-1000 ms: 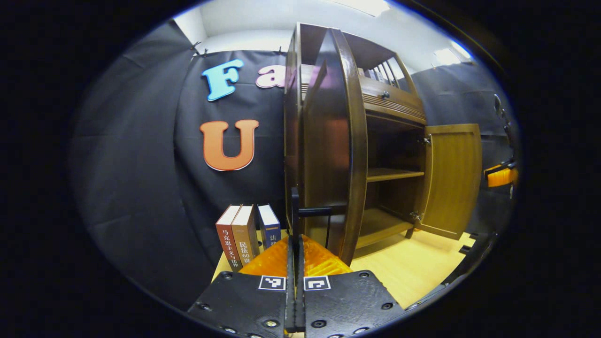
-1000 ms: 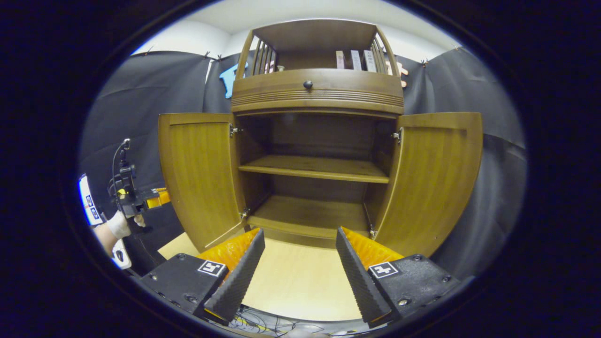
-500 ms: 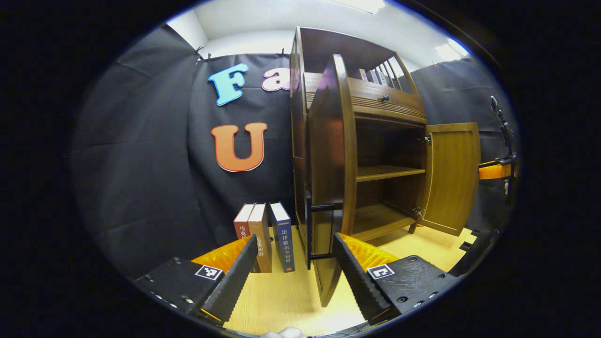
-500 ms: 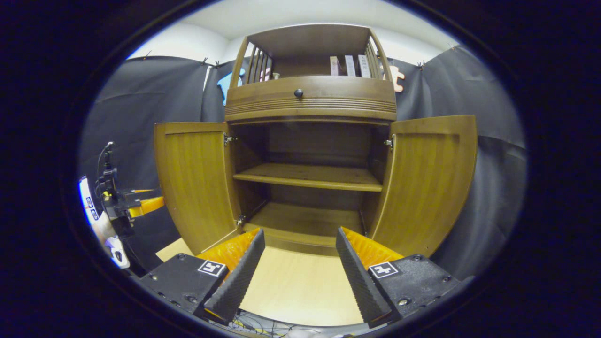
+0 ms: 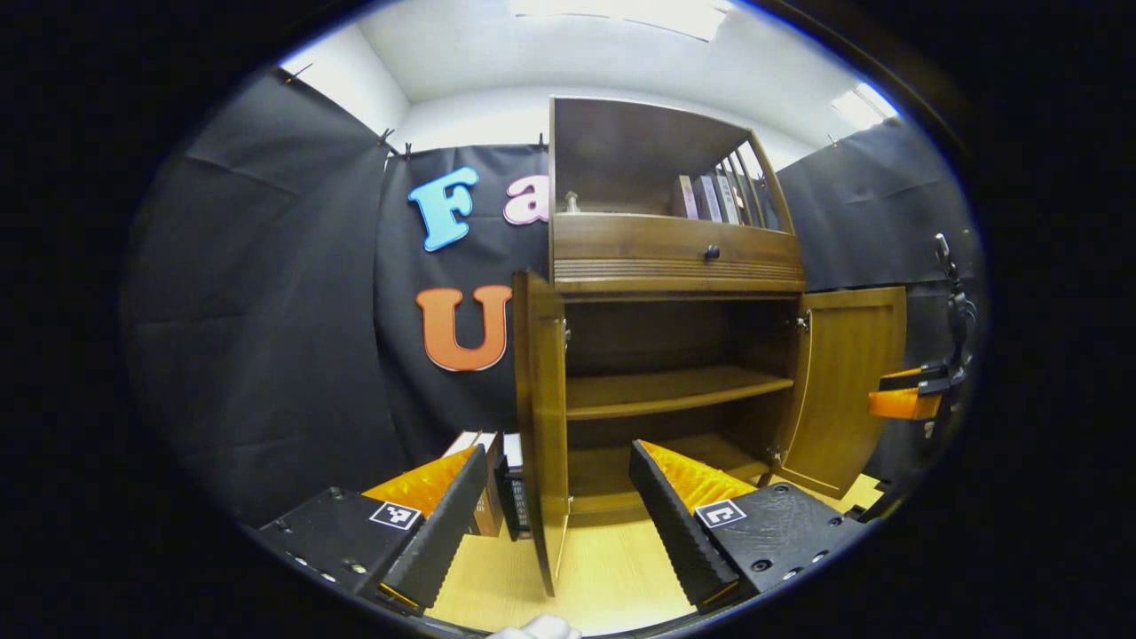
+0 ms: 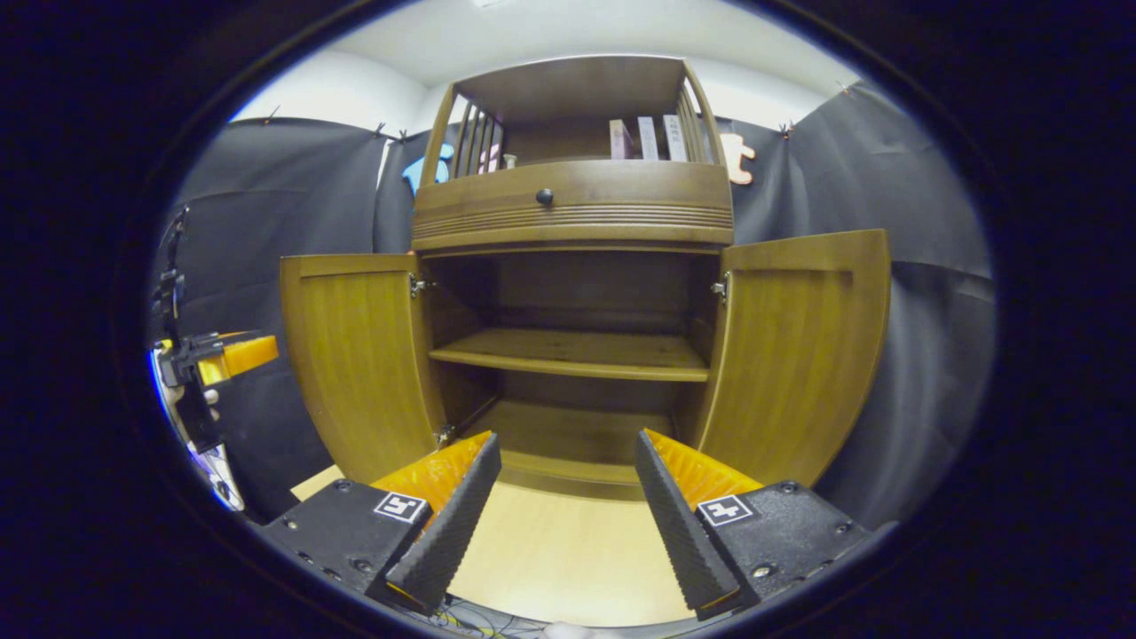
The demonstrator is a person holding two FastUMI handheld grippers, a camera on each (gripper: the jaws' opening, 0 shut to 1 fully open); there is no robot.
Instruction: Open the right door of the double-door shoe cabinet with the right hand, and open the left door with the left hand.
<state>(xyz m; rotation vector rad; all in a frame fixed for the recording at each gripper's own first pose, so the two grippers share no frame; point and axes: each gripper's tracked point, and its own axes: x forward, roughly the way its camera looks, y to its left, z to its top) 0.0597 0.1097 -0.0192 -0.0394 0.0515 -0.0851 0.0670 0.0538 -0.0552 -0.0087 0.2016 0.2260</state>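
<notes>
**Both cabinet doors swung open, both grippers spread and empty**

Left gripper view: Left gripper (image 5: 559, 524) at 6 o'clock, fingers spread wide, nothing between them, touching nothing. Shoe cabinet (image 5: 674, 257) standing from centre toward 1 o'clock on a pale wooden floor (image 5: 612, 577). Left door (image 5: 539, 444) seen nearly edge-on, running from centre down to 6 o'clock, its lower edge reaching between the spread fingers. Right door (image 5: 848, 382) swung out at 3 o'clock, inner face showing. Inner shelf (image 5: 674, 395) bare, at centre. Drawer knob (image 5: 711, 253) just above centre; books (image 5: 706, 197) upright in the top compartment at 1 o'clock. More books (image 5: 497, 484) standing on the floor at 7 o'clock, just left of the left door. Right gripper (image 5: 905, 399) at the far 3 o'clock edge, beyond the right door; opening not discernible from here.

Right gripper view: Right gripper (image 6: 568, 519) at 6 o'clock, fingers set well apart, holding nothing. Shoe cabinet (image 6: 572, 213) facing square on, at centre. Left door (image 6: 359, 355) folded out at 9 o'clock, right door (image 6: 799, 346) folded out at 3 o'clock, both inner faces showing. Shelf (image 6: 568, 353) at centre, bare. Left gripper (image 6: 226, 355) at the far 9 o'clock edge, clear of the left door.
</notes>
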